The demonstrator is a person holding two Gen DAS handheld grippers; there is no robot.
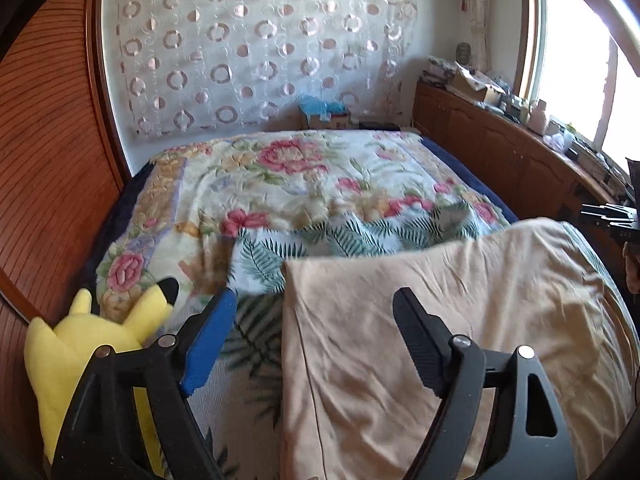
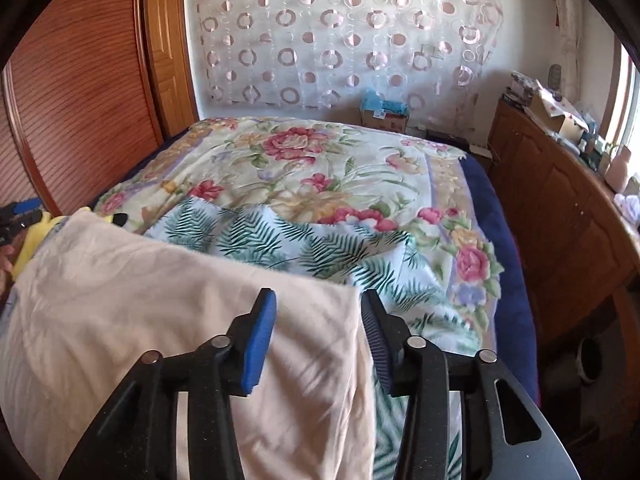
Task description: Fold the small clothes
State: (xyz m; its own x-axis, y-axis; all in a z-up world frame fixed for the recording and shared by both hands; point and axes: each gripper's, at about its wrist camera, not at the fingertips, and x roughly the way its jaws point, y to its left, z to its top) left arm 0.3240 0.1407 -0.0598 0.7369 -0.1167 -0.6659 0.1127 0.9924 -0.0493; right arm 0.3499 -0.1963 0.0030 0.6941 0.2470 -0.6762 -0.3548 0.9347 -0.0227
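Standing by the bed here and there's honestly not much to read: the only lettering I'm spotting is a few pale characters on the black bit of the right gripper (image 1: 608, 216) poking in at the edge of the left wrist view, too small to make out. The cardboard box (image 2: 385, 117) at the far end of the bed has some print on it too, but it's blurry.

The peach cloth (image 1: 440, 344) is lying spread over a fern-print sheet (image 2: 280, 240) on top of the floral quilt (image 1: 288, 168). The left gripper (image 1: 314, 312) is hanging over the cloth's left edge with its fingers wide apart, one on each side of that edge, gripping nothing. The right gripper (image 2: 320, 312) is straddling the cloth's right edge, also spread and empty.

Only the left view is showing the yellow plush toy (image 1: 80, 340) properly; the right one is just catching its ear tip. The right view is showing a wooden door (image 2: 168, 40) the left doesn't
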